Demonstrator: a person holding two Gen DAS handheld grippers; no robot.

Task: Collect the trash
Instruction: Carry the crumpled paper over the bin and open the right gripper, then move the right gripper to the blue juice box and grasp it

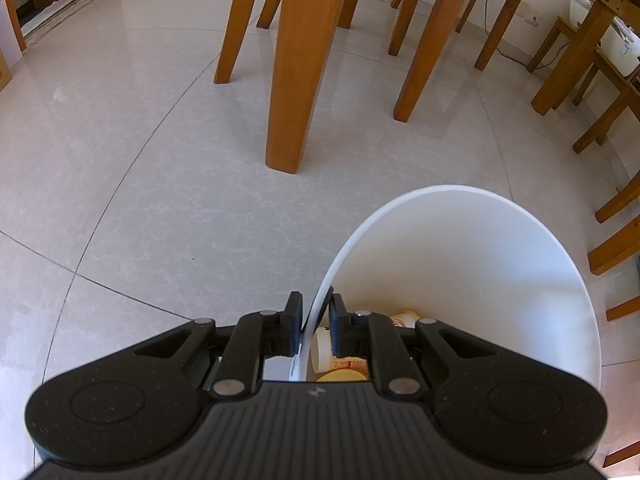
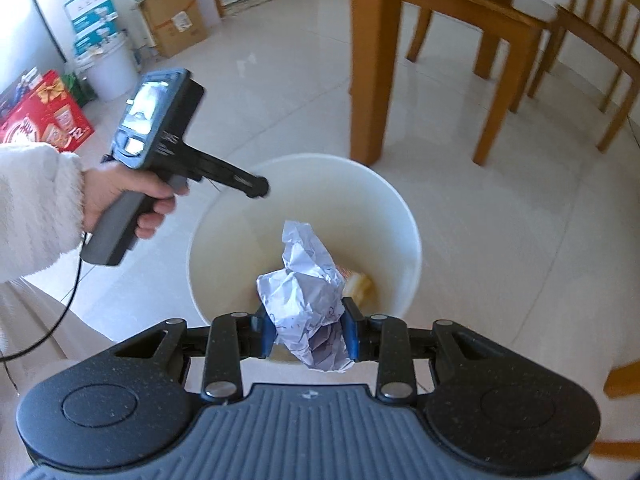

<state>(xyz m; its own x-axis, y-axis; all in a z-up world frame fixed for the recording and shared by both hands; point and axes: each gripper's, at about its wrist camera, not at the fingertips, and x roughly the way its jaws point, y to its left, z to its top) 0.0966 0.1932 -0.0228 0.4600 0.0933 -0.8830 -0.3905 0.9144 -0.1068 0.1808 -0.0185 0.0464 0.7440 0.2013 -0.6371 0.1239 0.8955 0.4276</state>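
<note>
A white trash bin [image 1: 480, 264] stands on the tiled floor. My left gripper [image 1: 316, 320] is shut on its near left rim, one finger inside and one outside. A paper cup [image 1: 323, 350] and yellow scraps lie at the bottom. In the right wrist view the bin [image 2: 404, 208] sits just ahead, and my right gripper [image 2: 306, 330] is shut on a crumpled white paper ball [image 2: 308, 280] held over its opening. A hand [image 2: 116, 196] in a white fleece sleeve holds the left gripper [image 2: 258, 189] at the bin's far left rim. A cup [image 2: 360, 285] shows under the paper.
A thick wooden table leg [image 2: 368, 60] stands right behind the bin, with wooden chairs [image 2: 512, 40] to the right. A cardboard box [image 2: 176, 20], a white bucket [image 2: 112, 68] and a red carton [image 2: 44, 120] line the far left wall. A black cable [image 2: 64, 312] hangs at left.
</note>
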